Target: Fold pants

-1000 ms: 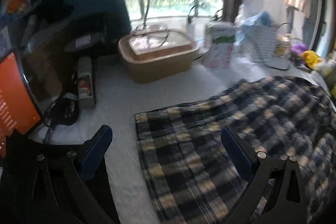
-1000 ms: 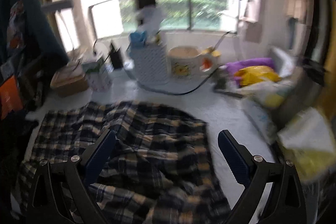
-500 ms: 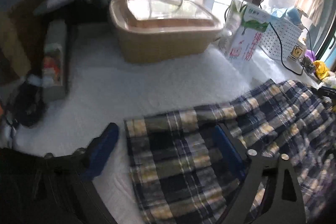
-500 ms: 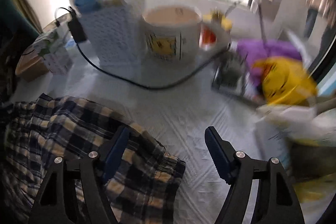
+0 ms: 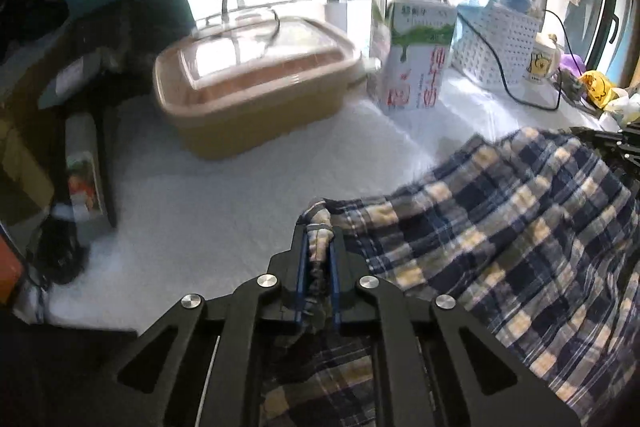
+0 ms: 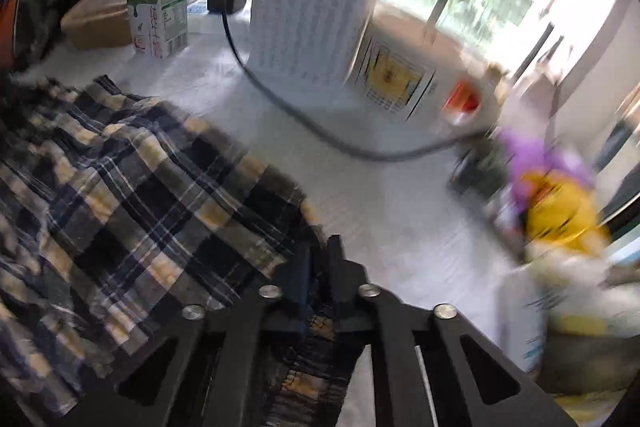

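Navy, cream and yellow plaid pants (image 5: 500, 227) lie spread on a white cloth-covered table (image 5: 224, 195). In the left wrist view my left gripper (image 5: 319, 239) has its jaws closing on a bunched corner of the pants' hem, the fabric pinched between the blue pads. In the right wrist view the same pants (image 6: 132, 179) stretch off to the left, and my right gripper (image 6: 320, 251) is shut on the gathered edge at their near right corner. The right gripper's black frame (image 5: 616, 143) peeks in at the far right of the left wrist view.
A tan lidded box (image 5: 256, 83) and a milk carton (image 5: 412, 55) stand behind the pants. A white perforated basket (image 6: 308, 15), a mug (image 6: 396, 75), a black cable (image 6: 304, 123) and a yellow and purple pile (image 6: 556, 195) crowd the right side. Dark clutter (image 5: 80, 163) lines the left edge.
Both grippers dropped to the pants and went from wide open to shut on the fabric. The left took the hem corner, the right swung over and took the opposite edge.
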